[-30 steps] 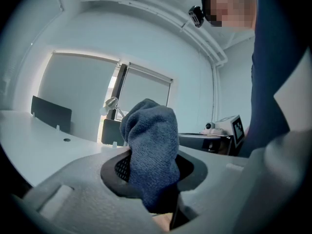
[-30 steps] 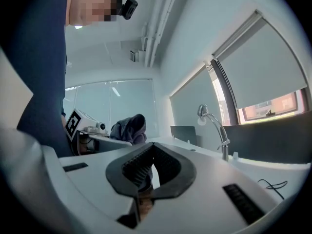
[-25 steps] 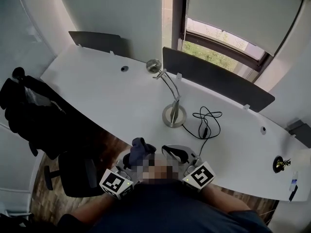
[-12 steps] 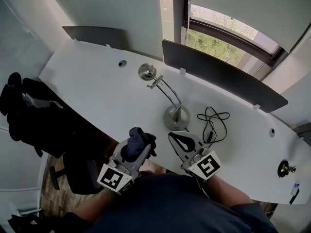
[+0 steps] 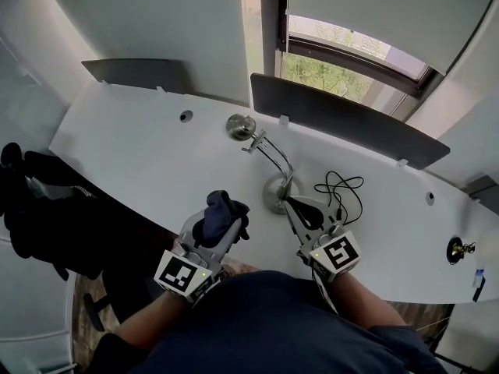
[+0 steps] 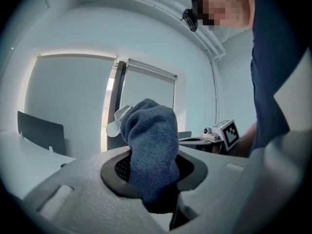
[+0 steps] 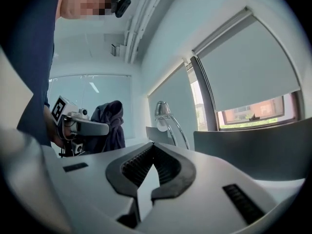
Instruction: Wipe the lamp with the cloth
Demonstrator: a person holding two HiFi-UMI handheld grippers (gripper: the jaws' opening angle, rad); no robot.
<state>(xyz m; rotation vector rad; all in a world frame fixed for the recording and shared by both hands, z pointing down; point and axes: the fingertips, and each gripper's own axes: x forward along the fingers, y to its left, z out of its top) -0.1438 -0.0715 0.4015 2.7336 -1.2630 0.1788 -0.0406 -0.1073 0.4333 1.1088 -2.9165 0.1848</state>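
A chrome desk lamp stands mid-desk: round base (image 5: 274, 193), curved double arm (image 5: 273, 156), small head (image 5: 240, 125). My left gripper (image 5: 221, 226) is shut on a bunched dark blue cloth (image 5: 221, 211), held over the desk's near edge, left of the base and apart from it. In the left gripper view the cloth (image 6: 152, 147) fills the jaws, with the lamp head (image 6: 116, 124) behind it. My right gripper (image 5: 294, 204) is shut and empty, its tip close beside the base. The right gripper view shows its closed jaws (image 7: 152, 147), the lamp (image 7: 163, 110) and the cloth (image 7: 111, 123).
A black cable (image 5: 339, 192) lies coiled right of the lamp base on the white curved desk (image 5: 140, 154). Dark divider panels (image 5: 343, 119) stand along the far edge under the window. A black chair with clothing (image 5: 39, 205) sits at the left. A small brass object (image 5: 456, 249) is far right.
Both grippers have moved forward from the person's body out over the desk's near edge toward the lamp base. The cloth has stayed in the left gripper; the right has stayed shut.
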